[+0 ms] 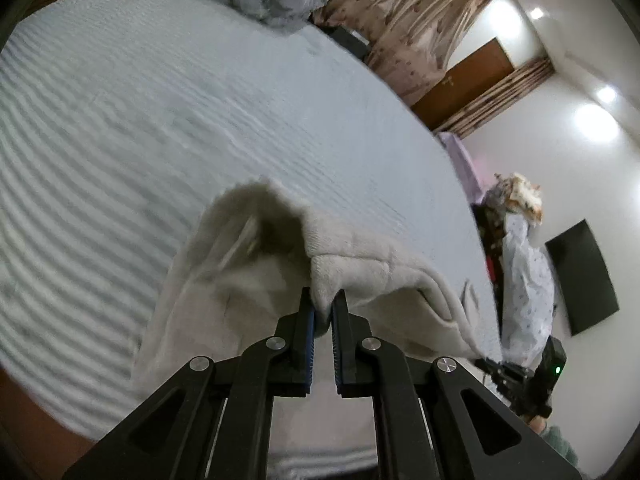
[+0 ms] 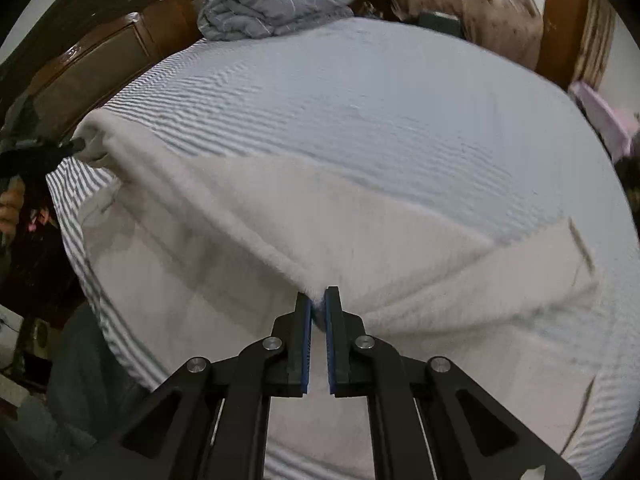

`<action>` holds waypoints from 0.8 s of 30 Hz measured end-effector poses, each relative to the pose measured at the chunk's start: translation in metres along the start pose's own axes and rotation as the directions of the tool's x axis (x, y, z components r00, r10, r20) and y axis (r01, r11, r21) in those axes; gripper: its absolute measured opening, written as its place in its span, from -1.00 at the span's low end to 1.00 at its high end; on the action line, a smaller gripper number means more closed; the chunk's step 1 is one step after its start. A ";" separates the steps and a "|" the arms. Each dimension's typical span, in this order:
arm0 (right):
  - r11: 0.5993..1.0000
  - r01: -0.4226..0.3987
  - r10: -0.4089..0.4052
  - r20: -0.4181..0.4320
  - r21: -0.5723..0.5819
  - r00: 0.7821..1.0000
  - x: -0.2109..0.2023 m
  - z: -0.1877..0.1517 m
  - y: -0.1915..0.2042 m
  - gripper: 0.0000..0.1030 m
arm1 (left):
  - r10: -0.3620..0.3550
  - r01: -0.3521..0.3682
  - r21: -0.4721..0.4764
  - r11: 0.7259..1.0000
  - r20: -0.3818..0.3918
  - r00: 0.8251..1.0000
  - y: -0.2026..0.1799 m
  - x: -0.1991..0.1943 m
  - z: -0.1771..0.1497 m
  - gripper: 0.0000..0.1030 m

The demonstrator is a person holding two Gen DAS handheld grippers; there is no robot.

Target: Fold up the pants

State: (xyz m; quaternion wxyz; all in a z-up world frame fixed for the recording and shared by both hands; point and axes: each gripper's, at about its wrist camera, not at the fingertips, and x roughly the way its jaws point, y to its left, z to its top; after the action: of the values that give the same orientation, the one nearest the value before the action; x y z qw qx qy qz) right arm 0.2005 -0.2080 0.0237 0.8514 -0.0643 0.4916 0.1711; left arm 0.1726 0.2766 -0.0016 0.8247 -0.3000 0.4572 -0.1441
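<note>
The white fleece pants (image 2: 280, 216) lie on a striped bed. My left gripper (image 1: 323, 300) is shut on a fold of the pants (image 1: 360, 268) at one end and lifts it off the bed. My right gripper (image 2: 317, 298) is shut on the pants' edge, which stretches taut from it up to the left gripper (image 2: 60, 148) at the far left of the right wrist view. The right gripper (image 1: 516, 376) shows at the lower right of the left wrist view. One pant leg (image 2: 520, 280) lies flat to the right.
The bed (image 1: 160, 112) has a grey-and-white striped cover. A bundled grey blanket (image 2: 276, 4) sits at its far end, near a wooden headboard (image 2: 100, 60). Curtains (image 1: 400, 20), a wooden door (image 1: 468, 76) and a dark wall screen (image 1: 584, 276) stand beyond the bed.
</note>
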 end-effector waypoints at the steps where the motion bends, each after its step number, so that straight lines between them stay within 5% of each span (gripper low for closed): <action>1: 1.000 -0.004 0.004 -0.005 0.010 1.000 -0.002 -0.014 0.001 -0.89 | 0.008 -0.008 -0.006 1.000 -0.015 1.000 0.004 0.000 -0.011 -0.83; 7: 1.000 0.007 -0.006 -0.070 0.016 0.997 0.030 -0.039 0.008 -0.89 | 0.103 -0.105 -0.015 0.994 -0.113 0.988 0.025 0.006 -0.066 -0.71; 11: 1.000 0.018 -0.017 -0.071 0.019 0.997 0.038 -0.047 0.014 -0.89 | 0.109 -0.127 -0.109 0.986 -0.158 0.981 0.048 0.007 -0.090 -0.60; 13: 0.999 0.020 -0.018 -0.068 0.027 0.998 0.037 -0.051 0.013 -0.88 | 0.083 -0.105 -0.145 0.984 -0.152 0.985 0.055 0.002 -0.098 -0.52; 15: 0.999 0.030 -0.028 -0.062 0.019 0.998 0.037 -0.051 0.016 -0.87 | 0.060 -0.083 -0.176 0.981 -0.133 0.989 0.057 -0.003 -0.102 -0.11; 24: 0.997 0.057 -0.056 -0.037 0.042 0.998 0.032 -0.058 0.020 -0.73 | -0.111 0.102 -0.271 0.957 -0.019 0.994 0.040 -0.003 -0.111 0.15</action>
State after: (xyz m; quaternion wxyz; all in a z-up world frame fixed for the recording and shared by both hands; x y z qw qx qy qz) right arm 0.1611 -0.1976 -0.0322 0.8482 -0.0628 0.5083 0.1351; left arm 0.0757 0.2691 -0.0691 0.7595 -0.4311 0.4695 -0.1299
